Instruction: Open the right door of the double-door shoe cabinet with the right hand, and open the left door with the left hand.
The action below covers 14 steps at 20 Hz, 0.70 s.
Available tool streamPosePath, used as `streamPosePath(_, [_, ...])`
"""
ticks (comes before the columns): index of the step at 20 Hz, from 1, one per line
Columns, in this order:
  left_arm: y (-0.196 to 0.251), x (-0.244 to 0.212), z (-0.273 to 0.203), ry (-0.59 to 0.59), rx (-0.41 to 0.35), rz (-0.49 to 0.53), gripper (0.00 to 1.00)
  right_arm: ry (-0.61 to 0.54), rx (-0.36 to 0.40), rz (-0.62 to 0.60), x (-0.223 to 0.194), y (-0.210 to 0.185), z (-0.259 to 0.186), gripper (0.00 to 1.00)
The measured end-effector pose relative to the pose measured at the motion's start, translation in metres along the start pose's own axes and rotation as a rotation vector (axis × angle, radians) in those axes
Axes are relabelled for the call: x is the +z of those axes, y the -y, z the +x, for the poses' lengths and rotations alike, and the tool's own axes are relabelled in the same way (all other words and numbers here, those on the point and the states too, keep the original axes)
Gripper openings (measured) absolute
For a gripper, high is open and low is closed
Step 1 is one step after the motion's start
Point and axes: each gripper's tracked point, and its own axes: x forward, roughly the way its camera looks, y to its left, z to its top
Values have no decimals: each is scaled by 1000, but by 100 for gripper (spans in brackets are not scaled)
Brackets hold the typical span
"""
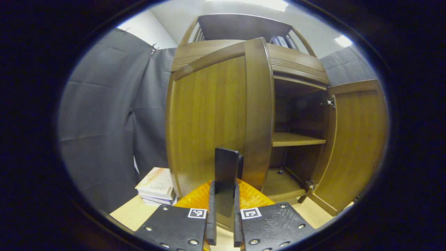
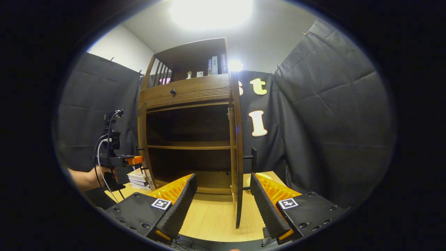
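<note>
Wooden cabinet (image 2: 188, 104) stands on the desk (image 2: 212, 212) with both doors swung out. In the left gripper view, the left gripper (image 1: 223, 223) is clenched on the dark handle (image 1: 225, 174) of the left door (image 1: 209, 122), both fingers pressing its sides; that door stands partly open, close in front of the camera. Beyond it the right door (image 1: 352, 146) is wide open, showing a shelf (image 1: 296, 139) inside. A stack of books (image 1: 156, 188) lies on the desk just beside the cabinet's left side.

In the right gripper view, the right gripper (image 2: 223, 205) is released, its fingers spread to either side of the right door's edge (image 2: 238, 174) without touching it. Farther left, a hand (image 2: 87, 177) holds the left gripper (image 2: 118, 160) near the cabinet's left side. More books (image 2: 216, 65) stand on the top shelf.
</note>
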Motion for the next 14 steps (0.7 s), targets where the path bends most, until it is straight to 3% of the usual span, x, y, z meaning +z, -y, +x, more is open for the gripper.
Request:
streamPosePath(2, [-17,0,-13,3,34,-7,22,-5,31,0,-2,-5,-3,92])
streamPosePath(5, [-39,-3,-27,6,67,8,19,-3,54,8,-2,-13,-5,96])
streamPosePath(9, [-41,3,-36,24,35,75,19,8,78,15,-1,-34,2,96])
streamPosePath(14, [-45,0,-41,27,37,24,21,19,108,25,7,-74,13,92])
